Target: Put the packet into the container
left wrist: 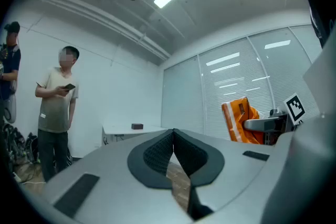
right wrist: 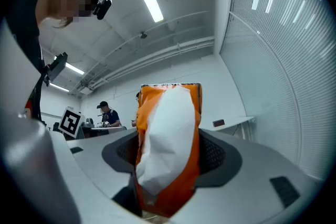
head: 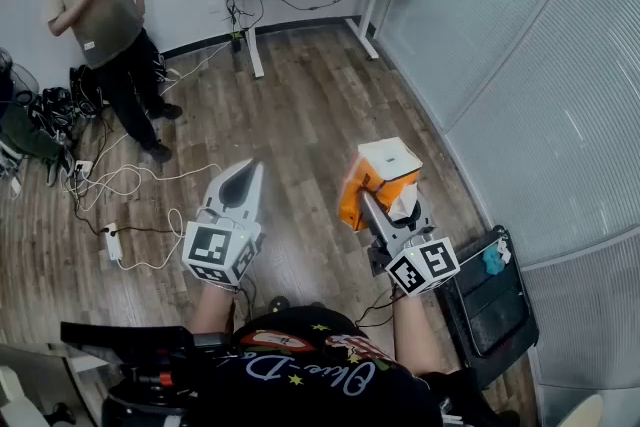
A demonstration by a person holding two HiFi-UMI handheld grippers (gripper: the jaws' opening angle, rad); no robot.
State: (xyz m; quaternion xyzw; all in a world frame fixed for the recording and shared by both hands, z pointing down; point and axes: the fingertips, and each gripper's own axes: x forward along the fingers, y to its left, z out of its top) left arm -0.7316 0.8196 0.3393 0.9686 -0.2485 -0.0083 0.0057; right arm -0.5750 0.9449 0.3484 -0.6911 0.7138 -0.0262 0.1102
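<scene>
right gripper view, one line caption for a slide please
Right gripper clamped on a crinkled orange-and-white plastic packet, its top standing clear above the jaws.

Left claw [head: 248, 171] and right claw [head: 392, 205]: pale grey moulded shells that taper forward, with black rectangular insets and dark textured pads [left wrist: 157, 153]. At the rear, each carries a white cube with black square markers: left cube [head: 222, 253], right cube [head: 423, 266]. Wearer: black T-shirt [head: 300, 370] with yellow stars and pale lettering.

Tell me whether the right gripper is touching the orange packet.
Touching. The right gripper view shows the right gripper closed on the orange packet, pressing against both of its sides, with the packet standing upright between the jaws.
</scene>
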